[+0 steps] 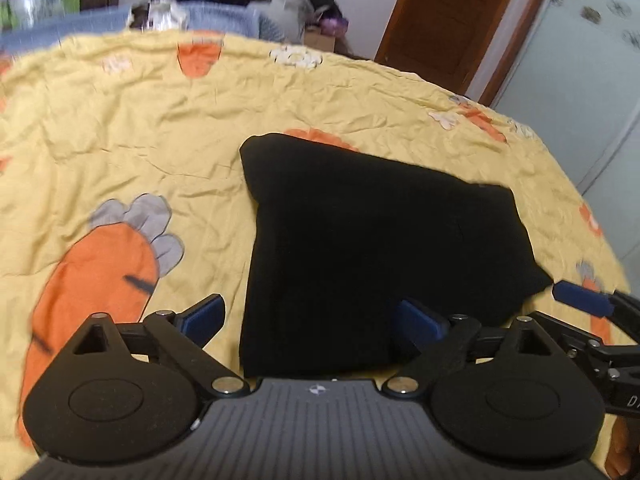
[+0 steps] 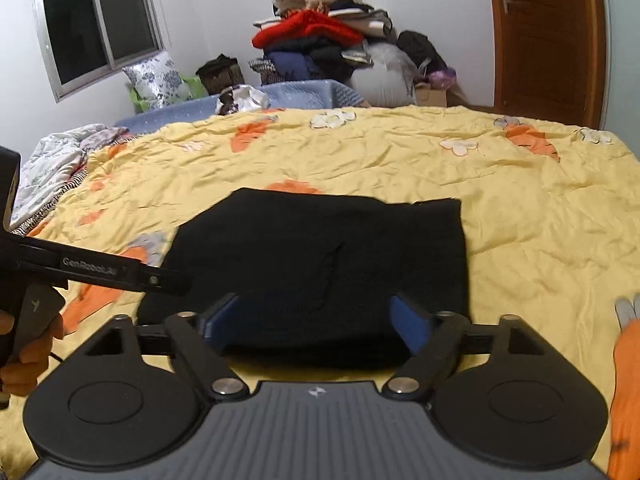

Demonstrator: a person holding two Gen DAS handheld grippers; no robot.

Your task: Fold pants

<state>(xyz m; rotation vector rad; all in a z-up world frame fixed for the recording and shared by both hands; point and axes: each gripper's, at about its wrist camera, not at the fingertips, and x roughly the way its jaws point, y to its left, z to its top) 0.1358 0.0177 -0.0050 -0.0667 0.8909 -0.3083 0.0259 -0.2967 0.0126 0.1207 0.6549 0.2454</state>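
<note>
Folded black pants (image 1: 360, 248) lie flat on a yellow carrot-print bedspread (image 1: 140, 120); left gripper (image 1: 316, 320) and right gripper (image 2: 316, 320) both released, holding nothing.

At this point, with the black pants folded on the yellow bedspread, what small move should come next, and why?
Probably draw both grippers back and leave the pants alone. The black pants already lie as a compact folded rectangle on the yellow carrot-print bedspread. The left gripper and the right gripper both stand open with nothing pinched between their pads. At most, the slanted corner nearest the right gripper might want squaring.
</note>
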